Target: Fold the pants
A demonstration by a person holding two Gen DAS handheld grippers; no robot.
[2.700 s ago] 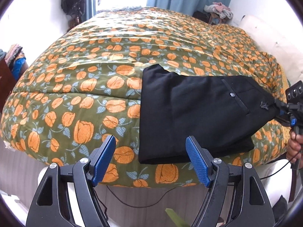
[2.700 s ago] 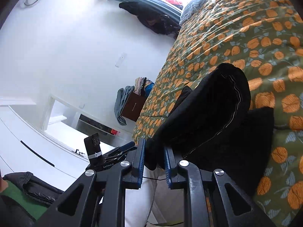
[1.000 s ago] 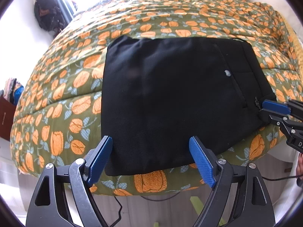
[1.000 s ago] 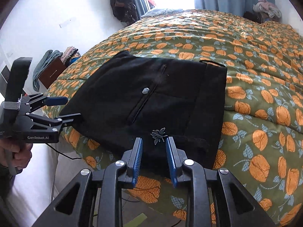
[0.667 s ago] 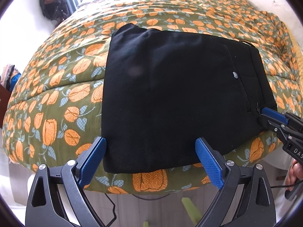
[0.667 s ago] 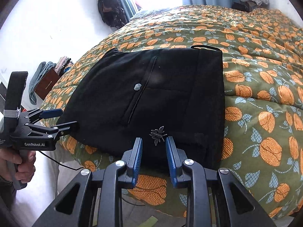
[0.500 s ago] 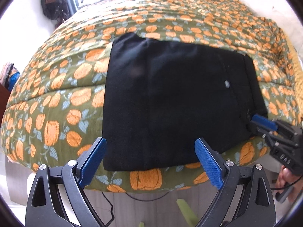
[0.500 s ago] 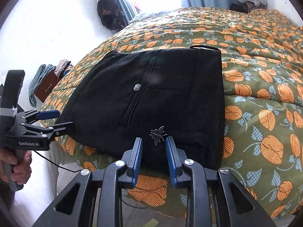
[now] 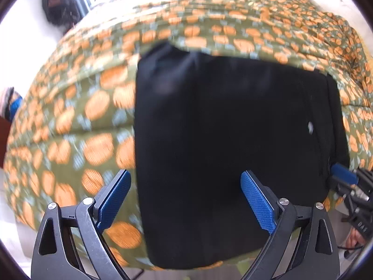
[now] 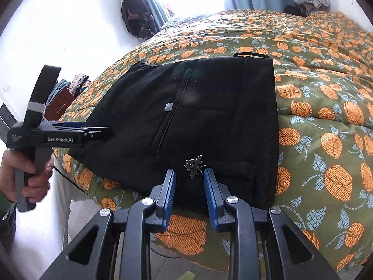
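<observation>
Black folded cloth pants [image 10: 198, 121] lie flat on the orange-flowered green quilt [image 10: 326, 121], just ahead of both tongs. The left tongs [image 9: 185, 200] are spread wide, empty; the right tongs [image 10: 189, 186] stand narrowly parted, nothing clamped. The near edge is best smoothed, not regripped.

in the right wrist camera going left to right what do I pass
Hand on the handle → left gripper → folded black pants on the bed → bare floral bedspread.
</observation>
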